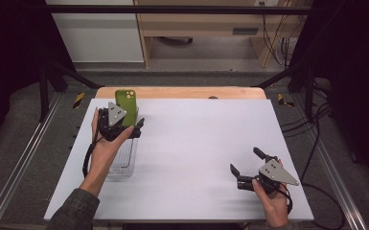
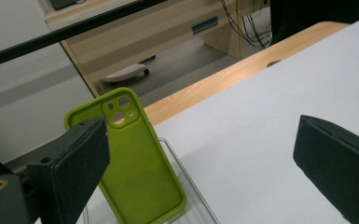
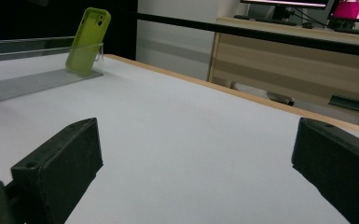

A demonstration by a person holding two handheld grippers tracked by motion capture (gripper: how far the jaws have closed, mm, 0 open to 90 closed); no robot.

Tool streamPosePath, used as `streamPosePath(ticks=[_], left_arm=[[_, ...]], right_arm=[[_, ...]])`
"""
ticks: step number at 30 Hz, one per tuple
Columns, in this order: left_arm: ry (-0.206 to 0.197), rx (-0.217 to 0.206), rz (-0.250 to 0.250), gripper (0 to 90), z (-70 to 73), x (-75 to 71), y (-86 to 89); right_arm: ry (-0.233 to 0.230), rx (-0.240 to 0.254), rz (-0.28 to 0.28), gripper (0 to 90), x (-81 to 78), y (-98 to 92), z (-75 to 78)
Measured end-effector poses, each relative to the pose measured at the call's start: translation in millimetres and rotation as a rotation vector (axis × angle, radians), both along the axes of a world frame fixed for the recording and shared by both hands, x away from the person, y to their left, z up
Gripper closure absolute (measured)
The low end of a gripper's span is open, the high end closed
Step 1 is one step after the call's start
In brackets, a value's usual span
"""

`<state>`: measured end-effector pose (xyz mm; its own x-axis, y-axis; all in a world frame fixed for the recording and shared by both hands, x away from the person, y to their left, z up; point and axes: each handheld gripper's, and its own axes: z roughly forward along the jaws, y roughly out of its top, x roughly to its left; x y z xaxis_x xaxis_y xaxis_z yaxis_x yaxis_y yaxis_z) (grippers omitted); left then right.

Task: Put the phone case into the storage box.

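Hand-held gripper on our left [image 1: 133, 125] stands with its jaws spread wide just beside a green phone case [image 1: 126, 106], which leans upright at the far end of a clear plastic tray [image 1: 124, 160] on the left side of the counter [image 1: 196, 143]. Nothing sits between the pads. Our left hand [image 1: 106, 143] wraps the tool's body from behind, over the tray.

From the left gripper view we see what the high view hides: the case's camera cut-outs face the lens, its lower edge rests inside the tray, and the left jaw overlaps the case in the picture; whether it touches we cannot tell.

Our right hand-held gripper [image 1: 247, 167] rests low near the front right corner of the counter, well apart from the case, jaws likewise parted and empty, our right hand [image 1: 274, 201] behind it. The right gripper view looks level across the white surface and shows the tray's ribbed floor and see-through end wall, with the case propped against that wall.

We work on a white sheet laid over a wooden top whose pale edge shows along the far side. Black frame bars cross above it. Beyond stand light wooden furniture, hanging cables and a grey floor; the right gripper view catches a lit monitor [image 3: 354, 9] at upper right.
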<state>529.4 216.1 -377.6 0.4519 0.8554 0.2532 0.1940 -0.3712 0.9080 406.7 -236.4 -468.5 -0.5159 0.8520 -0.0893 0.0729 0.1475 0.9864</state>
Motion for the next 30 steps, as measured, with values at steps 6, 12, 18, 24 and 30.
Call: streamPosePath(ticks=[6,12,18,24,30], left_arm=[[0.0,-0.071,-0.006,3.9,5.8,-6.6,7.2],[-0.01,-0.089,0.001,3.7,8.9,-11.5,13.4],[-0.022,-0.118,-0.012,3.6,13.8,-19.1,17.6],[-0.037,-0.121,-0.023,3.3,22.0,-28.1,23.3],[-0.05,-0.147,-0.031,3.0,27.0,-37.9,31.2]], right_arm=[[0.0,-0.002,0.0,1.8,0.0,0.3,-0.1],[-0.002,0.0,0.002,1.7,-0.1,0.6,0.3],[-0.001,-0.003,0.003,1.7,-0.1,0.9,0.0],[0.0,-0.001,0.005,1.8,-0.3,1.0,0.2],[0.001,0.005,0.008,1.8,-0.5,1.4,0.3]])
